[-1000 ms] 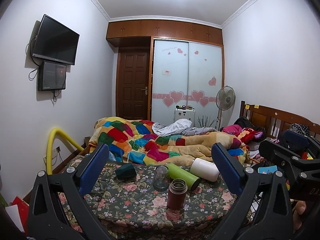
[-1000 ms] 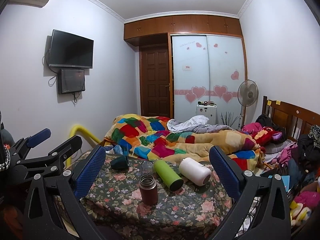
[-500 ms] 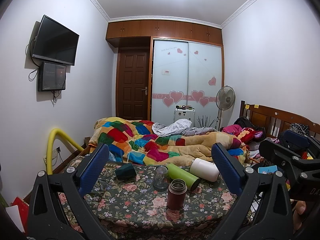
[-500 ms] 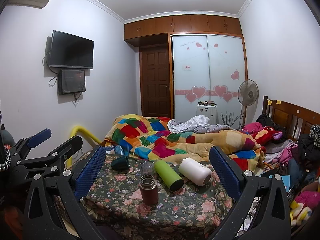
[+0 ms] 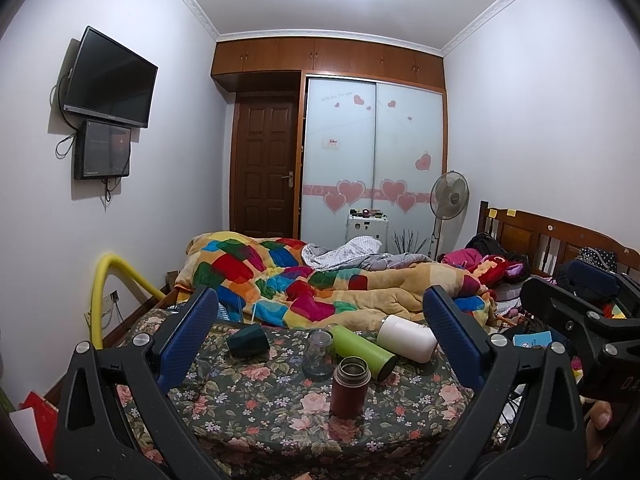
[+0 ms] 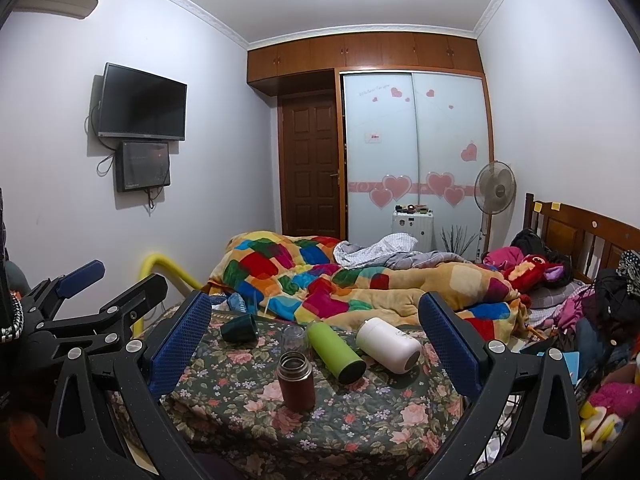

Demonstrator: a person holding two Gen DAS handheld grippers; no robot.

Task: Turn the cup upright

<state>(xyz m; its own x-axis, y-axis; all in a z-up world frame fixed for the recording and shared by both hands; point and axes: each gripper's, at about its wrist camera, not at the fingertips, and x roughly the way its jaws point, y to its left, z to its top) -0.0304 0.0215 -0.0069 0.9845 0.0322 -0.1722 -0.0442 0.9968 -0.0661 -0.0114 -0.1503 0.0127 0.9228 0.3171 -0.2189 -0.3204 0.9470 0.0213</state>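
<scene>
Cups crowd the flowered counter [image 5: 256, 408], and three of them lie on their sides: a dark green cup [image 5: 248, 341] at the far left, a lime-green tumbler [image 5: 362, 346] in the middle and a white tumbler [image 5: 407, 338] to its right; a maroon flask [image 5: 349, 386] and a clear glass jar [image 5: 318, 354] stand upright in front of them. Which fallen one the task means I cannot say for sure. Both tools hang back from the counter's near edge with nothing between their blue pads: the left hand-held gripper [image 5: 320, 336] spread wide, the right hand-held gripper [image 6: 316, 338] likewise. From the left one, the dark green cup sits toward eleven o'clock, just inside its left pad, its mouth turned roughly toward nine o'clock as best I can tell. From the right one, the lime-green tumbler [image 6: 336, 352] lies almost dead ahead, its long axis running from eleven o'clock at the far end to five o'clock at the near, dark end, while the white tumbler [image 6: 388, 344] lies at about one o'clock on a similar slant. My guess is the left is nearer the dark cup and the right nearer the two tumblers, with the flask standing in the way of a straight reach.
</scene>
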